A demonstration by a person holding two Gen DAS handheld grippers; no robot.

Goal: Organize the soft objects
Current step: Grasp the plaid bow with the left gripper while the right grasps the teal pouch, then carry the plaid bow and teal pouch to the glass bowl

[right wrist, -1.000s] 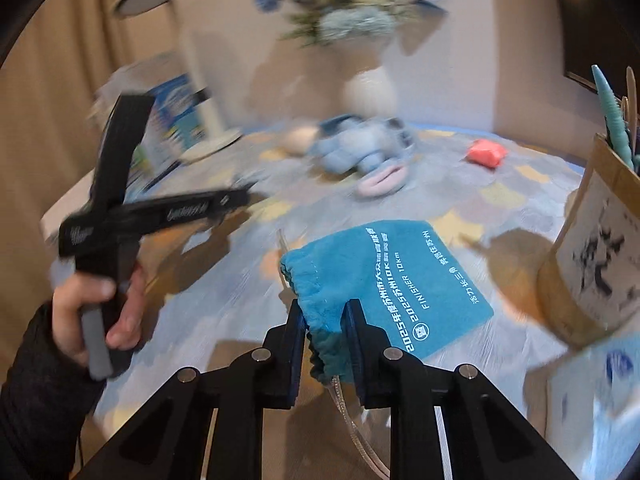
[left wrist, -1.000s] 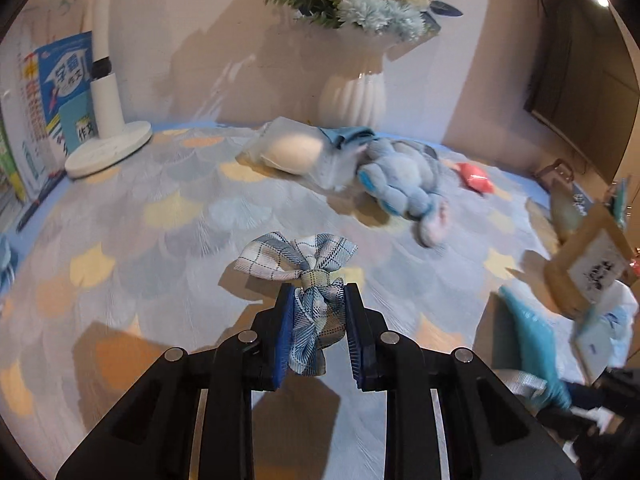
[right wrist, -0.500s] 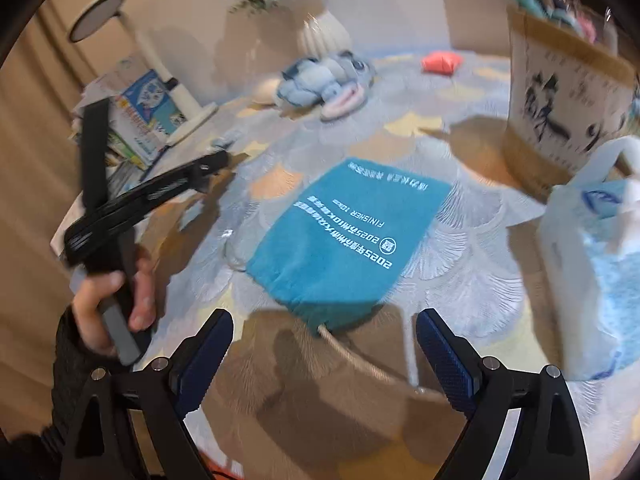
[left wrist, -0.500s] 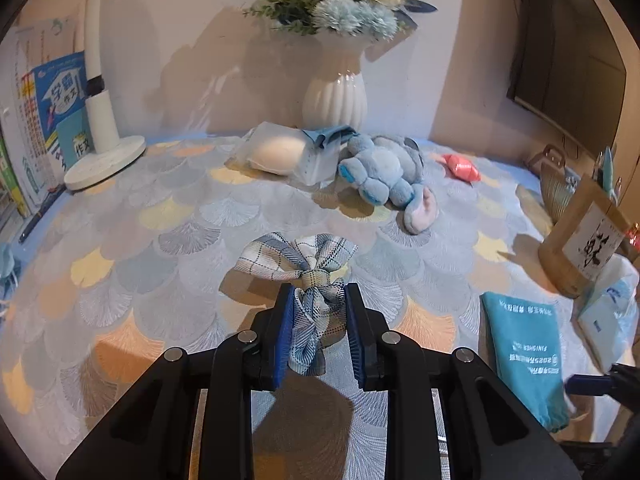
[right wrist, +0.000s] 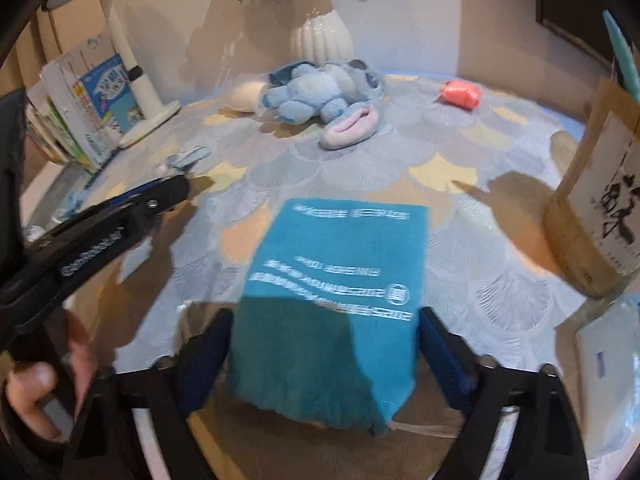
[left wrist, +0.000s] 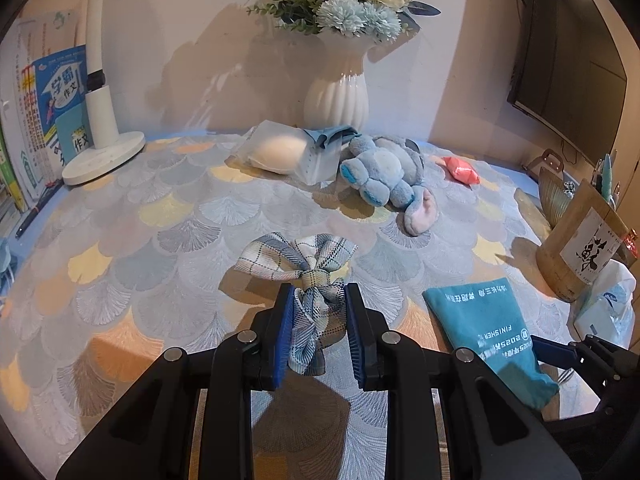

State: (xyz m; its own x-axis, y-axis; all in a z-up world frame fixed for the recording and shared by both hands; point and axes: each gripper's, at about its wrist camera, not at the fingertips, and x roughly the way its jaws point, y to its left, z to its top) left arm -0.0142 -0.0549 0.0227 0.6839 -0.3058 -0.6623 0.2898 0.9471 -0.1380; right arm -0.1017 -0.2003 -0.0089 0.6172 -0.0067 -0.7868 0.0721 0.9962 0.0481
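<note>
My left gripper (left wrist: 318, 334) is shut on the tail of a blue plaid fabric bow (left wrist: 308, 272) that rests on the patterned tablecloth (left wrist: 160, 248). My right gripper (right wrist: 325, 344) is open, its jaws wide on either side of a teal drawstring pouch (right wrist: 336, 280) lying flat on the cloth; the pouch also shows in the left wrist view (left wrist: 488, 328). A blue plush toy (left wrist: 384, 176) lies further back beside a white packet (left wrist: 288, 152) and a small red soft item (left wrist: 462, 169).
A white vase with flowers (left wrist: 336, 96) stands at the back wall. A white lamp base (left wrist: 104, 156) and books (left wrist: 48, 120) are at the left. A wooden holder (left wrist: 580, 240) and a white plastic bag (left wrist: 608, 312) stand at the right.
My right gripper has opened and let go of the teal pouch, which now lies flat between its jaws. The left gripper stays shut on the bow.
</note>
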